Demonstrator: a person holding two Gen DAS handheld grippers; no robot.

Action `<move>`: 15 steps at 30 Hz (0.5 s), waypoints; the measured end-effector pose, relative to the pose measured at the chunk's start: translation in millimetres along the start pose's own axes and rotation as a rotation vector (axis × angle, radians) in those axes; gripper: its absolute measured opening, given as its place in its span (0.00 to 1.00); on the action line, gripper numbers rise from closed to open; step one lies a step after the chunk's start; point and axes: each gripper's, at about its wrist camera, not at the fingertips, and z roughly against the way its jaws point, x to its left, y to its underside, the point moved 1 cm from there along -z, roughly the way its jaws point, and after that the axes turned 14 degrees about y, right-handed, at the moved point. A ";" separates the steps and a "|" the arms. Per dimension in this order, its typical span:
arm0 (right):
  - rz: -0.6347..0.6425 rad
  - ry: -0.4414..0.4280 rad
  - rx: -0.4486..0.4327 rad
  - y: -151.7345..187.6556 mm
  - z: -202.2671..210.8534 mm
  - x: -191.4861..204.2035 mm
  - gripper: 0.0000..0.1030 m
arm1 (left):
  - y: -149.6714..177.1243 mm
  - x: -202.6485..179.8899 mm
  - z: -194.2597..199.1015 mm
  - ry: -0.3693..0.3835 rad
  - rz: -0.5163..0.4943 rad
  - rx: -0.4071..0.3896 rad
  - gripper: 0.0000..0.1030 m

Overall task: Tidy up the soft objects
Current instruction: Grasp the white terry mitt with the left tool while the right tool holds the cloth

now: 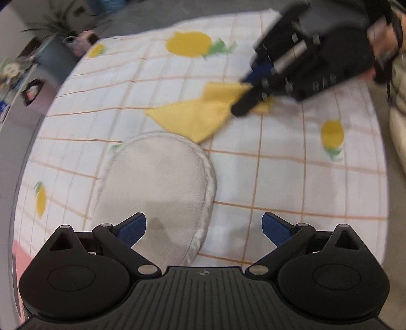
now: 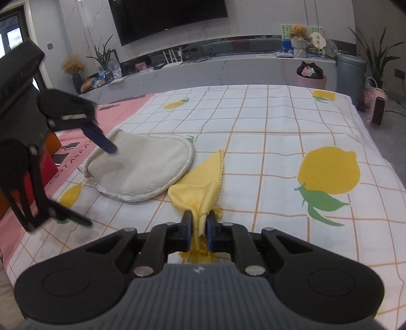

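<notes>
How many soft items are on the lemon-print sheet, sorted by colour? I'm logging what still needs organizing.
Yellow: 1, the yellow cloth, pinched by the right gripper
Off-white: 1, the round fleecy pad, under the open left gripper
Total: 2

Home living rm, wall TV (image 2: 167, 17), potted plants (image 2: 104, 57), teddy (image 2: 298, 31)

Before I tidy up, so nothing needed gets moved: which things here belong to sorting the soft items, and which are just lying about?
Job: thin yellow cloth, pinched by the right gripper; round off-white fleecy pad; open left gripper.

Lying about: teddy bear, grey lidded bin, black television.
</notes>
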 end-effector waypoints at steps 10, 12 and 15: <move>-0.085 -0.065 -0.021 5.4 -3.1 -14.7 0.09 | 14.9 59.1 -4.0 -0.037 0.419 -0.319 1.00; -0.085 -0.061 -0.020 4.8 -3.1 -13.7 0.09 | 16.7 57.2 -7.2 -0.065 0.438 -0.376 1.00; -0.081 -0.052 -0.018 3.6 -3.1 -11.5 0.09 | 15.3 57.1 -10.4 -0.115 0.507 -0.423 1.00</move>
